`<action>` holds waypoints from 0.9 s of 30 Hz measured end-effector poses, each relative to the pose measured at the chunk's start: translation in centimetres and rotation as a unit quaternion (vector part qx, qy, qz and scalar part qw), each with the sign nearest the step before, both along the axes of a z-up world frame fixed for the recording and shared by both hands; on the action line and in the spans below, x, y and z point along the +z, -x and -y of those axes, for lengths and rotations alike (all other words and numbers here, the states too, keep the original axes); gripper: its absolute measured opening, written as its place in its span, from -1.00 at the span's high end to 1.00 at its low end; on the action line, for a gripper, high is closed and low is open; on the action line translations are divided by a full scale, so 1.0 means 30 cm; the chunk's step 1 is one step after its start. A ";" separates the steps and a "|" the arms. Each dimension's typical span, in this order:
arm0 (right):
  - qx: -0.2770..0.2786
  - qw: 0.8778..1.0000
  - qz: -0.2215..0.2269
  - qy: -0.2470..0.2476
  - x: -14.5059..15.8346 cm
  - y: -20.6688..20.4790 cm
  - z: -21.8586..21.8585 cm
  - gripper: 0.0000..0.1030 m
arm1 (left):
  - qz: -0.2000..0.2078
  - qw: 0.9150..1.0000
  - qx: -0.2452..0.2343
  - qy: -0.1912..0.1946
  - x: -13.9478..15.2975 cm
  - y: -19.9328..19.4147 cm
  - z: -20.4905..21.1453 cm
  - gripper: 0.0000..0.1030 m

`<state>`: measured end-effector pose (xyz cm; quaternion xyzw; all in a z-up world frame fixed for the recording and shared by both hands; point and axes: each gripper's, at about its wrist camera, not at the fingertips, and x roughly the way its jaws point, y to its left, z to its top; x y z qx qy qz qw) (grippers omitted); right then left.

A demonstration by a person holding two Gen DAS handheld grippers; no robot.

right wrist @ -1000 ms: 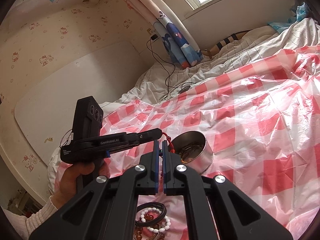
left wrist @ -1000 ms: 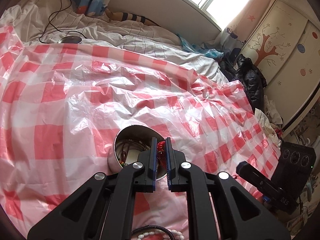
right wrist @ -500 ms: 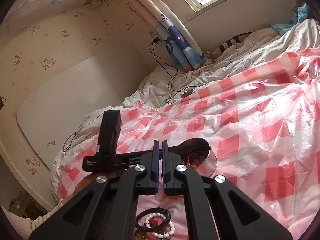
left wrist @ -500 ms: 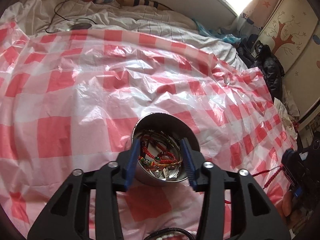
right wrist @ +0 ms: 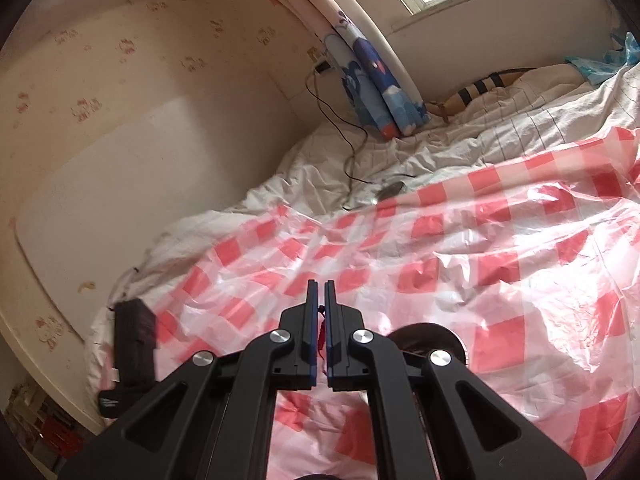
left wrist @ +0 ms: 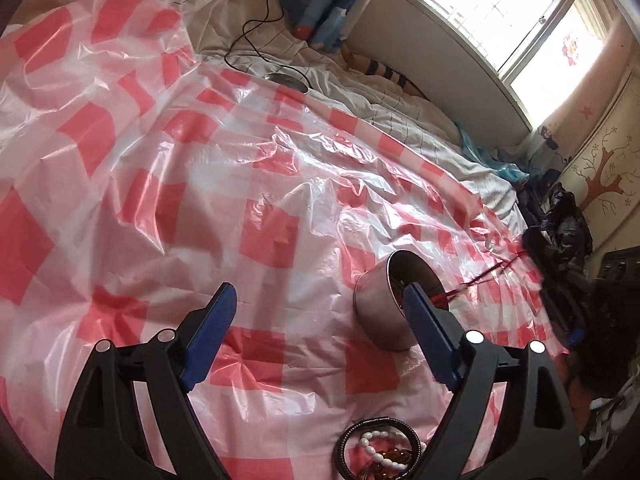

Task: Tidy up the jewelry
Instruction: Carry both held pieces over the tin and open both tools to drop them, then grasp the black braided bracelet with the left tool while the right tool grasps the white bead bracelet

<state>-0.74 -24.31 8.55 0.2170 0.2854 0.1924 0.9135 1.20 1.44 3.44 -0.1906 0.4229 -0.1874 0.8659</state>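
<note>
A round metal tin (left wrist: pixel 380 312) with jewelry inside sits on the red-and-white checked plastic sheet (left wrist: pixel 240 200). My left gripper (left wrist: pixel 320 304) is open and empty, its right finger in front of the tin. A red cord (left wrist: pixel 484 276) runs from the tin to the right gripper at the frame's right edge. In the right wrist view my right gripper (right wrist: pixel 320 292) is shut on the red cord (right wrist: pixel 321 332), above the tin (right wrist: pixel 440 336). A pile of bead bracelets (left wrist: pixel 380 452) lies near the bottom edge.
The sheet covers a bed with white bedding (right wrist: pixel 440 148). A black cable and a small round device (left wrist: pixel 286 80) lie at the far side. A blue curtain (right wrist: pixel 376 76) hangs by the window. Dark clothes (left wrist: pixel 560 220) are piled at the right.
My left gripper has opened, let go of the red cord and swung left of the tin. My right gripper has risen with the cord still held.
</note>
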 end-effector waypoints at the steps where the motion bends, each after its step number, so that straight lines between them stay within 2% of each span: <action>1: -0.007 0.999 -0.026 0.020 -0.040 -0.031 -0.007 0.93 | 0.004 1.000 -0.005 -0.004 0.006 0.002 0.005 -0.58; 5: -0.025 0.985 -0.129 0.116 -0.175 -0.107 -0.031 0.93 | 0.015 1.000 -0.016 -0.017 0.021 0.012 0.026 -0.58; 7: -0.027 0.976 -0.152 0.154 -0.209 -0.104 -0.038 0.87 | 0.012 1.000 -0.020 -0.018 0.019 0.014 0.031 -0.58; 8: -0.023 0.974 -0.158 0.164 -0.217 -0.094 -0.039 0.61 | 0.010 1.000 -0.021 -0.020 0.018 0.014 0.033 -0.58; 9: -0.022 0.973 -0.157 0.168 -0.219 -0.081 -0.037 0.14 | 0.009 0.999 -0.022 -0.023 0.017 0.013 0.033 -0.58; 11: -0.022 0.975 -0.138 0.175 -0.197 -0.034 -0.033 -0.10 | 0.006 0.999 -0.022 -0.027 0.015 0.012 0.036 -0.59; 15: -0.032 0.976 -0.116 0.182 -0.141 0.079 -0.014 -0.10 | -0.002 0.999 -0.035 -0.039 0.004 0.012 0.054 -0.59; 18: -0.017 0.979 -0.119 0.162 -0.142 0.185 0.007 -0.10 | -0.010 0.995 -0.073 -0.070 -0.008 0.019 0.096 -0.59; 20: 0.002 0.982 -0.125 0.140 -0.171 0.259 0.021 -0.10 | -0.023 0.988 -0.122 -0.087 -0.024 0.028 0.137 -0.59; 23: 0.012 0.986 -0.127 0.106 -0.225 0.337 0.045 -0.10 | -0.053 0.976 -0.190 -0.088 -0.061 0.046 0.182 -0.59; 25: 0.015 0.986 -0.143 0.086 -0.236 0.327 0.050 0.06 | -0.081 0.968 -0.224 -0.084 -0.098 0.056 0.196 -0.59; 27: 0.023 0.989 -0.126 0.071 -0.210 0.316 0.048 0.08 | -0.101 0.961 -0.243 -0.082 -0.130 0.067 0.204 -0.58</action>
